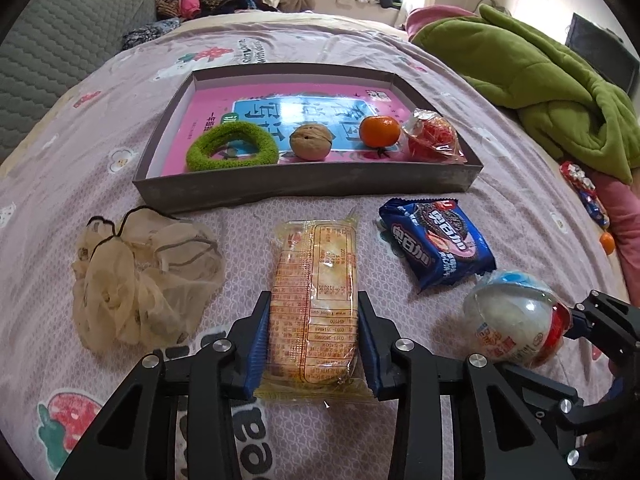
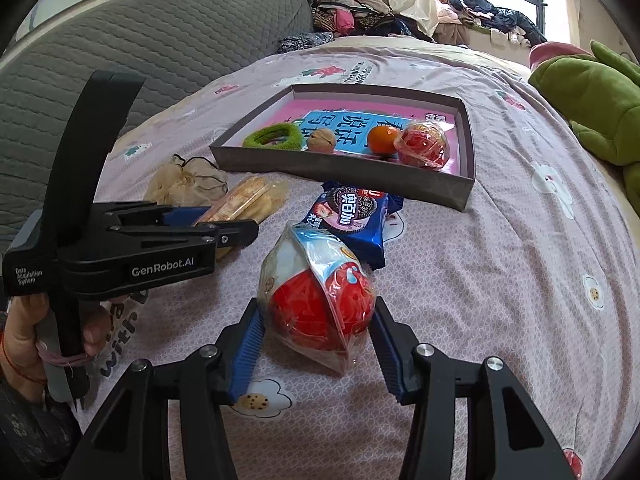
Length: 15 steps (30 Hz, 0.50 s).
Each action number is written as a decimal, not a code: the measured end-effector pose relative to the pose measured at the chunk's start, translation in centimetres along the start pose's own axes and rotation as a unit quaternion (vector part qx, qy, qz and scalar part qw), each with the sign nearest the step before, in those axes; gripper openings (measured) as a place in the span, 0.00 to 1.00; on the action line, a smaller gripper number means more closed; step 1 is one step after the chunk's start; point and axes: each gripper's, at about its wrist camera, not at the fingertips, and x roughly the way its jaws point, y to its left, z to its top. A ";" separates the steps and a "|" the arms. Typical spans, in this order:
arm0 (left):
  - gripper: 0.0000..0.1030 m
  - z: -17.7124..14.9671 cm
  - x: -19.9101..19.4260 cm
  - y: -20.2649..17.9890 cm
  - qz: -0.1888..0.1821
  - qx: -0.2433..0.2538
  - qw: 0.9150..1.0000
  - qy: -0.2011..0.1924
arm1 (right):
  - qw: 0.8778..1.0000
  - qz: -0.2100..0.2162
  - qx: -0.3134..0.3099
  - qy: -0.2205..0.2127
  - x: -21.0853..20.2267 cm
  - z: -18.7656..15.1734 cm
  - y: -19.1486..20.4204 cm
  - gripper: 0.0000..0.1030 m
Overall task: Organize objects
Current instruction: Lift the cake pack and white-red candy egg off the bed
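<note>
With the left gripper (image 1: 314,344) bracketing the cracker pack (image 1: 314,300) and the right gripper (image 2: 318,354) spread around the wrapped ball (image 2: 318,304), both near the bed's front edge, slick wrappers may slip during closure.

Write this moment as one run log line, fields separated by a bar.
left gripper: around cracker pack | right gripper: around wrapped ball | both on bed | tray: four items | cookie pack: outside
</note>
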 end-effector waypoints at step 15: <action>0.39 -1.3 -3.9 -0.3 0.002 -0.002 1.000 -0.026 | 1.000 0.027 0.006 -0.013 -1.2 0.1 0.4 0.50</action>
